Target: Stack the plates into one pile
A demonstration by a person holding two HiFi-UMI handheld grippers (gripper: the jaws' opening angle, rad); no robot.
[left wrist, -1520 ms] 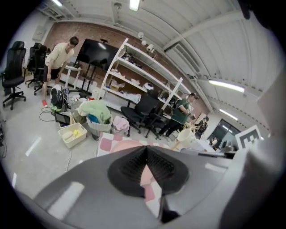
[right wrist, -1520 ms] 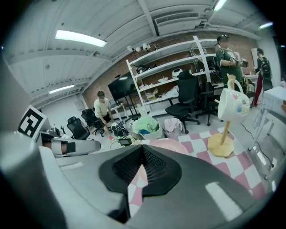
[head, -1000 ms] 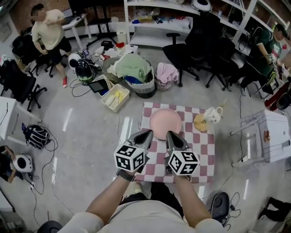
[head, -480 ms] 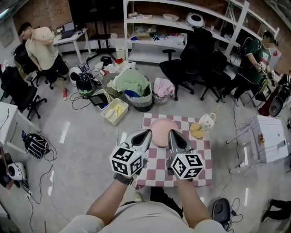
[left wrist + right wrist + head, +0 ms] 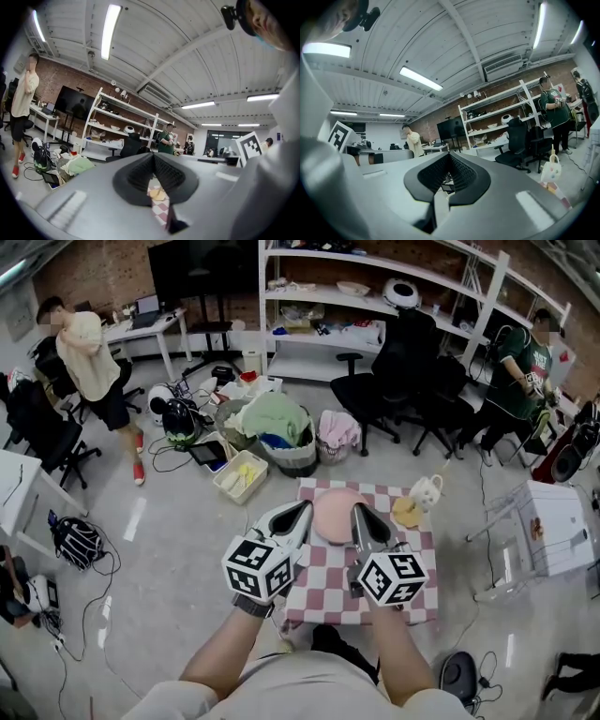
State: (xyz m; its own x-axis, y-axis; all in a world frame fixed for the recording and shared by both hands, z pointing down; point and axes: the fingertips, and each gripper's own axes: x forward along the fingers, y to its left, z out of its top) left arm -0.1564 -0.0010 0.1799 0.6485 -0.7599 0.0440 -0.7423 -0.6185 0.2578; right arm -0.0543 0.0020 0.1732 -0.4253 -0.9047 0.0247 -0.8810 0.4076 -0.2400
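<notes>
Both staying out of any grasp, clenched shut and empty, left gripper (image 5: 302, 510) and right gripper (image 5: 357, 510) hovering over checked table (image 5: 412, 554), pink plate (image 5: 337, 517) lying ahead.

Bright, even overhead light from long white fluorescent ceiling tubes (image 5: 111, 26); they clip to glare in both gripper views. Glossy grey floor (image 5: 178, 521) shows streaky reflections and soft, short shadows. Heavy fisheye bend, with dark vignetted corners in the gripper views. Nearest foreground there is out of focus.
</notes>
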